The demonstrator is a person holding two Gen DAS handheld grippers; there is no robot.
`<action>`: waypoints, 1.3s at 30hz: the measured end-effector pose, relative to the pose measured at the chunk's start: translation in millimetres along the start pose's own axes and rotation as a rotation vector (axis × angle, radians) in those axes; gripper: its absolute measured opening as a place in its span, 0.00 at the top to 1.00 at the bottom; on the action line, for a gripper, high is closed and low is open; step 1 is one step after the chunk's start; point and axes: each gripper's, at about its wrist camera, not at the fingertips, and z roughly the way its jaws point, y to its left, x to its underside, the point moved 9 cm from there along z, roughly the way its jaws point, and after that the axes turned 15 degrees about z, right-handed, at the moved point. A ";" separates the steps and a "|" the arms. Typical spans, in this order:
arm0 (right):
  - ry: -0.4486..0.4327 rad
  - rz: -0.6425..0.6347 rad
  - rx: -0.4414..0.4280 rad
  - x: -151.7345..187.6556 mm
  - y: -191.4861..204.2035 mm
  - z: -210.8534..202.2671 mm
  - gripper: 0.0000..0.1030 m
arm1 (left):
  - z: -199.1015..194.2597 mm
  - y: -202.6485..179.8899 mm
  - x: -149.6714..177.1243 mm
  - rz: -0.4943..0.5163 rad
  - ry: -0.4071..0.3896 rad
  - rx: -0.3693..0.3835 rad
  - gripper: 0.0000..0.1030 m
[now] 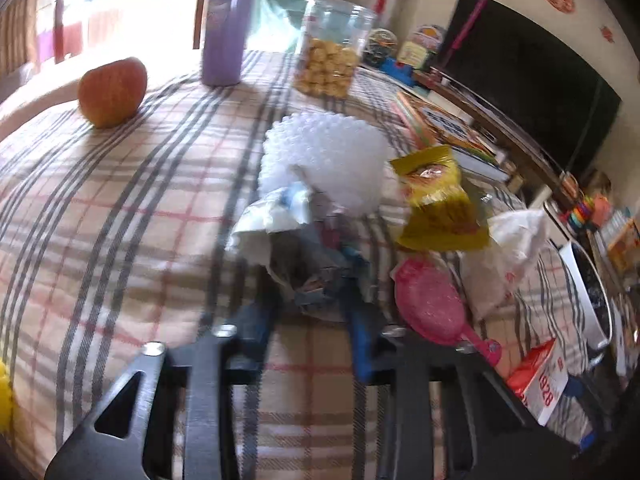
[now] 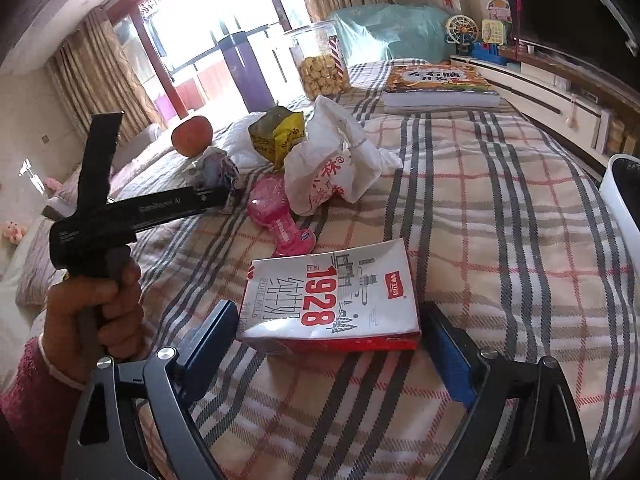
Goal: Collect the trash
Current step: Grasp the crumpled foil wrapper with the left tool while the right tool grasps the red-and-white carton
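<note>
A crumpled wrapper [image 1: 308,264] is pinched between the nearly closed fingers [image 1: 360,344] of the left gripper [image 1: 310,316], in the middle of the checked tablecloth [image 1: 140,240] covering the bench. Beyond it, other litter is left uncollected: a sheet of bubble wrap [image 1: 328,160], a yellow snack packet [image 1: 436,200] and a white plastic bag [image 2: 336,160], with a pink hairbrush [image 2: 276,216] just beside them.

Nearer the front edge, a flattened milk carton [image 2: 332,304] is straddled by the right gripper [image 2: 324,344], whose fingers [image 2: 212,336] are spread wide and not yet pressed on it.

The pick-up step is judged to be in hand. Next, the wrapper is likely to be lifted and carried to the white bin [image 2: 620,200] at the right edge, and the carton squeezed before being raised.
</note>
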 end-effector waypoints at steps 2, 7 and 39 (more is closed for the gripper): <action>-0.007 0.006 0.001 -1.1 -2.4 -3.0 0.11 | -5.3 -4.1 1.5 0.032 -0.009 -0.022 0.81; -0.048 0.036 -0.010 -7.6 -13.7 -20.6 0.11 | -25.5 -12.5 16.7 0.031 -0.026 -0.014 0.85; -0.207 0.210 0.058 -31.0 -119.1 -108.3 0.11 | -66.3 -205.7 28.9 0.285 -0.043 0.290 0.86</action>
